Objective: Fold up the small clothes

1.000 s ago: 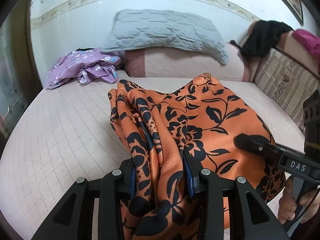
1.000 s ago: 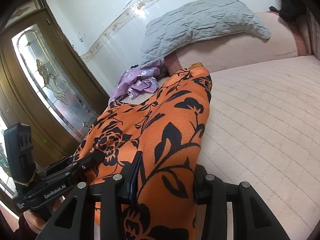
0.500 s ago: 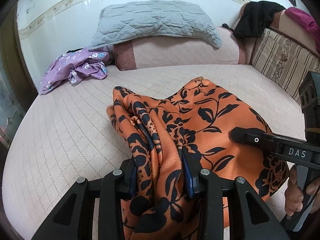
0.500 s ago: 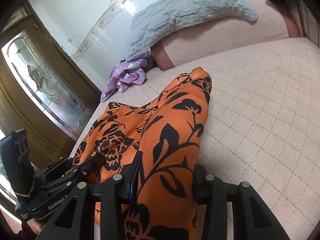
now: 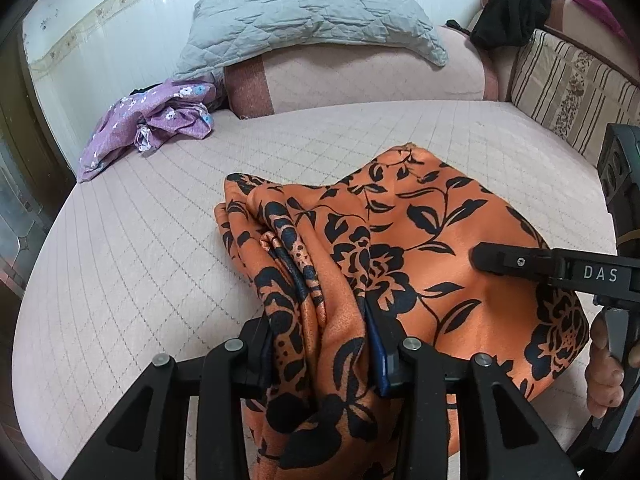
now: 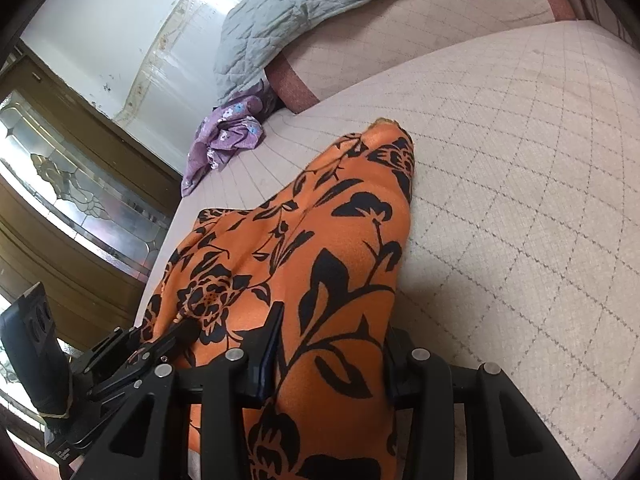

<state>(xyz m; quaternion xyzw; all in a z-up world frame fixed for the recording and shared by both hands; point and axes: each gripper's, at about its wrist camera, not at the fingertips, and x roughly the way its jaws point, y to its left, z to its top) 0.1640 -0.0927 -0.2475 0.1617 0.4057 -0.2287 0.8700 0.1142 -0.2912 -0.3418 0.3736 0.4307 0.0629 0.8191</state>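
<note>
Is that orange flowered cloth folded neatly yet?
Not yet. The orange cloth lies bunched, thick pleats gathered in the left gripper, right gripper clamping another edge.

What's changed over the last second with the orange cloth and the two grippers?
Both grippers have come down, lowering the orange floral cloth so more of it now lies on the pink quilted bed. Nothing was let go: the left gripper and right gripper stay clamped on bunched fabric. The purple garment and grey pillow have not moved.

Two close wrist views angled down, sharing orange garment (image 5: 460,216) and bed (image 6: 520,160).
</note>
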